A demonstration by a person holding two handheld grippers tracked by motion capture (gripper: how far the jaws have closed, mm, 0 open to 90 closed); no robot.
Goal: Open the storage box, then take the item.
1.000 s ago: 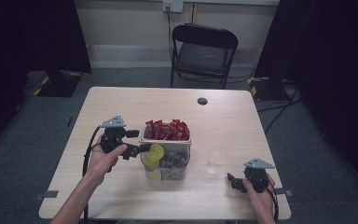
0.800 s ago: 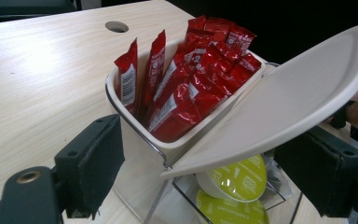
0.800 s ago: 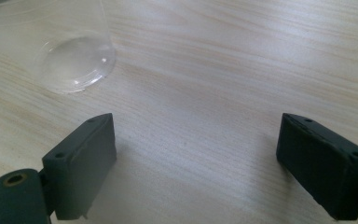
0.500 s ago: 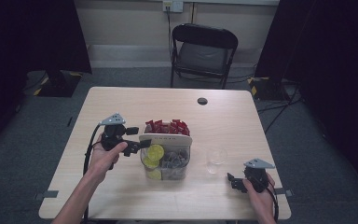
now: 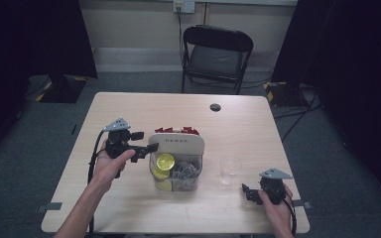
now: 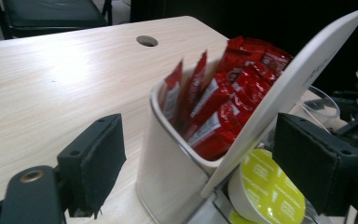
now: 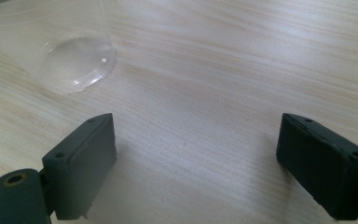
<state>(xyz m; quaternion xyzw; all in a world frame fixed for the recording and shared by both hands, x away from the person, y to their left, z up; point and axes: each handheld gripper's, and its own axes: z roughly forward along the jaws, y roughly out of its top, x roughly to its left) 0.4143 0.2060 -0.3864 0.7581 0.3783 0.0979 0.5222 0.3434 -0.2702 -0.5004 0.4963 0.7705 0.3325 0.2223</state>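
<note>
Looks roughly halfway on getting the storage box open, going by how things sit. Done: white lid (image 5: 177,144) tipped up on a slant, neither flat nor fully swung over. Left to do: pushing it the rest of the way, then presumably getting at the contents.

Biggest to smallest:

- Pale wood-grain desk (image 5: 129,114), matte, rounded corners, with a small dark cable hole (image 5: 215,107) toward 12 o'clock.
- Clear hard-plastic box (image 5: 178,186) bang in the middle of the desk, rounded corners, split into compartments.
- The lid: smooth white plastic, thin, curved at the edge, faint lettering too small to read.
- Left gripper (image 5: 145,143) at 9 o'clock of the box, jaws spread wide with the near box corner and lid edge sitting between the foam-faced pads, clamping nothing. Can't tell whether a pad is touching the lid.
- Right gripper (image 5: 248,192) parked down at 4 o'clock on the desk, jaws gaping wide over bare wood, holding nothing.
- Clear, thin-walled plastic cup (image 5: 229,170) just beside the box at 3 o'clock, empty by the look of it.
- Glossy, crinkly red foil packets (image 6: 219,102), standing on end in the 12 o'clock compartment.
- Round pods with yellow-green foil tops (image 6: 265,193) at the 6 o'clock end, dark bits alongside, too murky to name.
</note>
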